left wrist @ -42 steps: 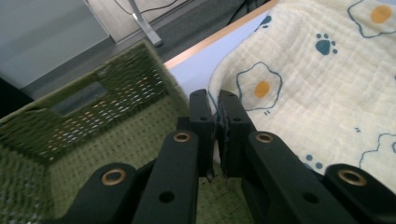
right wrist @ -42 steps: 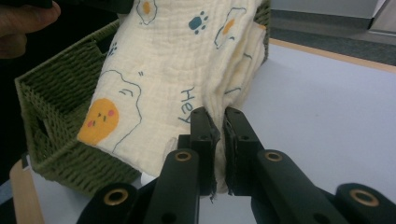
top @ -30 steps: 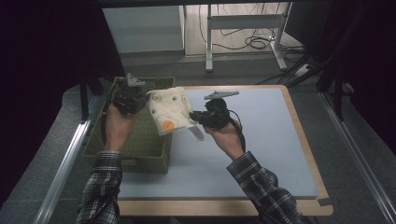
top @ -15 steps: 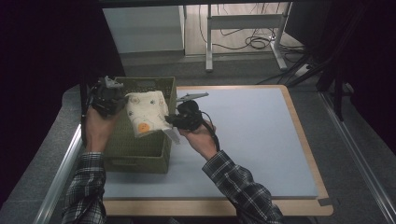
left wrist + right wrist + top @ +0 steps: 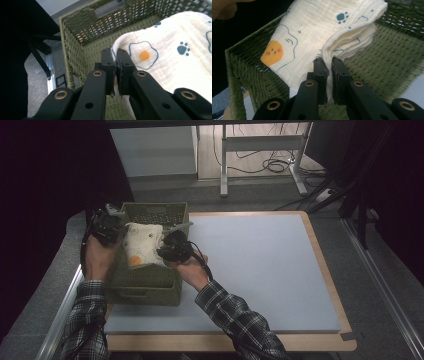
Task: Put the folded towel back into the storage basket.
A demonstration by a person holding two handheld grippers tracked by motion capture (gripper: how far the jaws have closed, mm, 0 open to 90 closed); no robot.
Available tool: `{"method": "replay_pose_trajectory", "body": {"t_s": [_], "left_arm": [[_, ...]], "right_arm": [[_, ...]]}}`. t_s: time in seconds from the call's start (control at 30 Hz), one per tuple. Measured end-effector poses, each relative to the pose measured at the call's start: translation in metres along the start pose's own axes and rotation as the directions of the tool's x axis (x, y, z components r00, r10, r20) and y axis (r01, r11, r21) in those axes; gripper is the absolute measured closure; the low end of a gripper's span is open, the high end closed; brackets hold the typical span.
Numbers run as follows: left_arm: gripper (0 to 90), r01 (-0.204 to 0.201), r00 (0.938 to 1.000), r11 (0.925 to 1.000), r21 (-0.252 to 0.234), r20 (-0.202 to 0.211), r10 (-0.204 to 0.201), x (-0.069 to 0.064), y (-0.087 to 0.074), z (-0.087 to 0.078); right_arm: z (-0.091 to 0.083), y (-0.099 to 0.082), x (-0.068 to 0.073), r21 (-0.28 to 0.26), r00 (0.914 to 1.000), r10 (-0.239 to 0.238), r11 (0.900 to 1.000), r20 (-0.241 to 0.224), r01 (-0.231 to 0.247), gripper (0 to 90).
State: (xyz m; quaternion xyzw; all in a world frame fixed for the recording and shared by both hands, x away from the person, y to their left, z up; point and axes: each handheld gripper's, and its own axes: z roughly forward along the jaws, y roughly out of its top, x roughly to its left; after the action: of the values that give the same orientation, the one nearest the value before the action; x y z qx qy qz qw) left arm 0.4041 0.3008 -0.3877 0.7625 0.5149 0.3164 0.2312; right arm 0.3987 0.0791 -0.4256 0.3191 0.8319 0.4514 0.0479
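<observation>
I hold folded cloth (image 5: 142,244) stretched crosswise over green woven basket (image 5: 150,285) | left gripper (image 5: 115,63) pinches one edge, right gripper (image 5: 327,65) the opposite | drop lies straight below, both hands equally near
</observation>
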Motion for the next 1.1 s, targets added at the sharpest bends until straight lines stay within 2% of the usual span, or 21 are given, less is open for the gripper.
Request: {"method": "replay_pose_trajectory", "body": {"t_s": [0.27, 0.43, 0.63, 0.87, 1.1], "left_arm": [[85.8, -0.015, 0.9998, 0.9992, 0.037, -0.011, 0.015, 0.007, -0.002, 0.017], [85.8, -0.020, 0.9993, 0.9985, 0.051, -0.031, 0.022, 0.014, -0.005, 0.017], [85.8, -0.017, 0.9995, 0.9977, 0.066, -0.026, 0.019, 0.020, -0.008, 0.022], [85.8, -0.052, 0.9986, 0.9946, 0.089, 0.002, 0.052, 0.007, -0.001, 0.048], [85.8, -0.111, 0.9938, 0.9835, 0.143, 0.002, 0.112, -0.008, 0.005, 0.072]], "right_arm": [[0.021, 0.008, 0.007, 0.044, 0.9999, 0.006, 0.9990, 0.013, -0.007, 83.2], [0.029, 0.014, 0.011, 0.057, 0.9999, 0.010, 0.9983, 0.007, -0.010, 83.1], [0.036, 0.018, 0.016, 0.078, 0.9997, -0.011, 0.9969, 0.020, 0.009, 83.0], [0.042, 0.014, 0.009, 0.113, 0.9982, -0.005, 0.9936, 0.060, -0.002, 82.6], [0.046, 0.015, 0.009, 0.161, 0.9953, -0.013, 0.9870, 0.096, -0.002, 81.6]]}}
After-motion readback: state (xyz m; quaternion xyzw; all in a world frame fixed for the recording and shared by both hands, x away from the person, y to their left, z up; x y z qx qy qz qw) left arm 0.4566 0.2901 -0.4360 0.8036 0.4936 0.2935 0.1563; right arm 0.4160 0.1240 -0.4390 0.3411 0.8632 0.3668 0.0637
